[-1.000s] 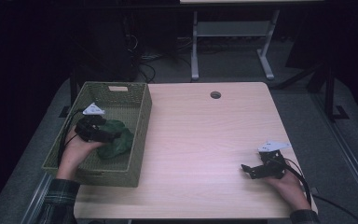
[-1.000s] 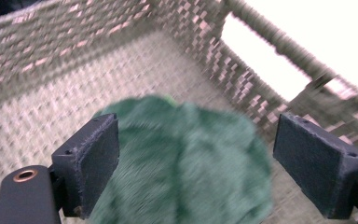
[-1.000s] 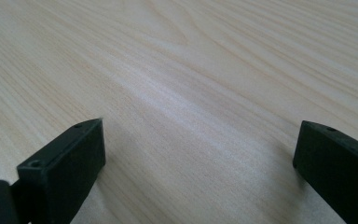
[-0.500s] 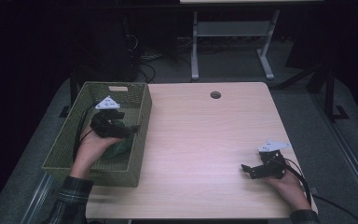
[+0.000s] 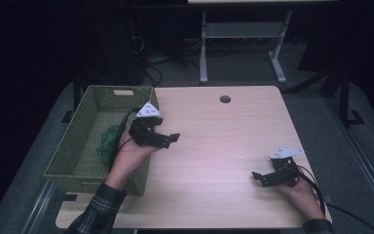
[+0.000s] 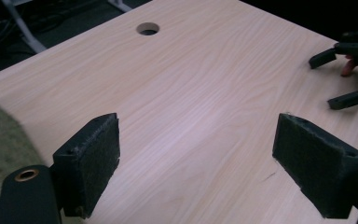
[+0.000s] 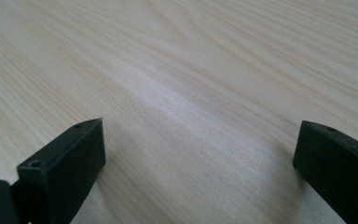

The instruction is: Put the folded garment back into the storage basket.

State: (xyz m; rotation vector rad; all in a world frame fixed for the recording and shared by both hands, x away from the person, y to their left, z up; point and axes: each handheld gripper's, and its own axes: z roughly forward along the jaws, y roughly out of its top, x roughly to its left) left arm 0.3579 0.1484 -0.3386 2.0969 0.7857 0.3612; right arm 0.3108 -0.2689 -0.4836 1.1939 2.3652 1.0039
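The left tongs (image 5: 168,140) hang released, jaws set wide with nothing between them, held just past the right-hand wall of the green woven basket (image 5: 73,146) and out over the bare wood. In the left gripper view both felt-faced pads (image 6: 93,154) frame plain grain, with a sliver of the basket's weave at the lower left edge. The left hand (image 5: 131,151) that carries these tongs crosses the basket's right rim, its plaid sleeve (image 5: 100,212) coming up beside the basket's near corner. Inside the basket, against its right wall and partly hidden by that hand, lies the green cloth (image 5: 108,142), bunched and untouched by either tool. The right tongs (image 5: 262,178) are far from the basket, near the worktop's (image 5: 214,146) front right corner, also slack and wide, gripping nothing; the right gripper view shows only wood grain between their jaws. The right hand (image 5: 299,192) rests there low on the surface. Beyond the basket's far right corner, a round cable hole (image 5: 225,99) sits near the worktop's back edge.
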